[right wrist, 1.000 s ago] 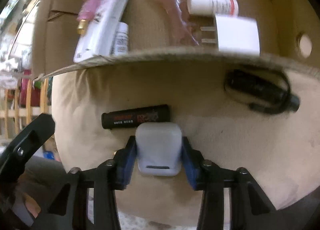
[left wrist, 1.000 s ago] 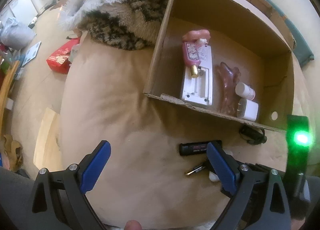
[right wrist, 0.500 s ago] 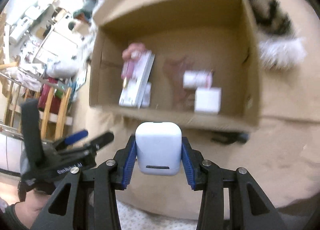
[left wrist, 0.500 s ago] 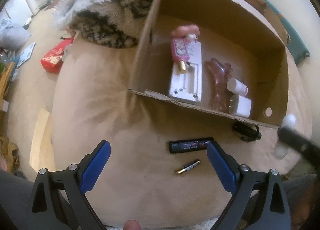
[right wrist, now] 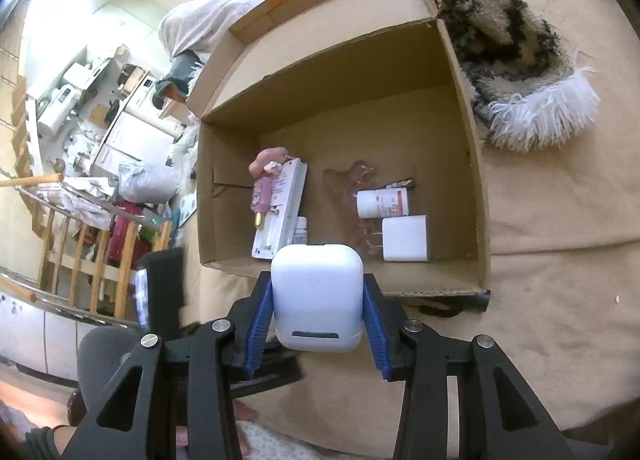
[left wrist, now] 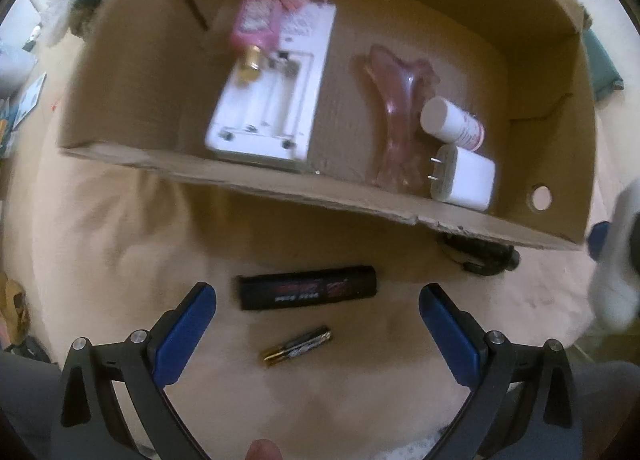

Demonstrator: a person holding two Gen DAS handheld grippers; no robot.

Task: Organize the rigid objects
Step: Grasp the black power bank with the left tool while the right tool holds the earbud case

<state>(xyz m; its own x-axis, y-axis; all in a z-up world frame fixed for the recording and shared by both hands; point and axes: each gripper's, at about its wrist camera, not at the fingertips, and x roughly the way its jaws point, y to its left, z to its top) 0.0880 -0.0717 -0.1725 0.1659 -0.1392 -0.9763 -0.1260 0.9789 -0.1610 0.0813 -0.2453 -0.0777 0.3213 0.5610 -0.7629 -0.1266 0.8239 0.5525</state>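
Note:
My right gripper [right wrist: 318, 312] is shut on a white earbud case [right wrist: 317, 296], held above the near wall of the open cardboard box [right wrist: 478, 188]. The box holds a white battery charger [left wrist: 276, 88], a pink bottle [left wrist: 256, 24], a pink clear bone-shaped piece [left wrist: 396, 120], a white pill bottle [left wrist: 450, 122] and a white plug adapter [left wrist: 466, 178]. My left gripper [left wrist: 318, 314] is open over the beige cushion, with a black rectangular stick [left wrist: 308, 292] and a small battery [left wrist: 298, 346] lying between its fingers.
A black corded item [left wrist: 480, 256] lies against the box's near wall. A furry black-and-white blanket [right wrist: 516, 60] lies beside the box. The cushion [left wrist: 120, 240] drops off at the left to a cluttered floor with wooden rails [right wrist: 92, 256].
My right gripper lifted the earbud case off the cushion and now holds it high, facing the box. My left gripper moved forward toward the black stick and battery.

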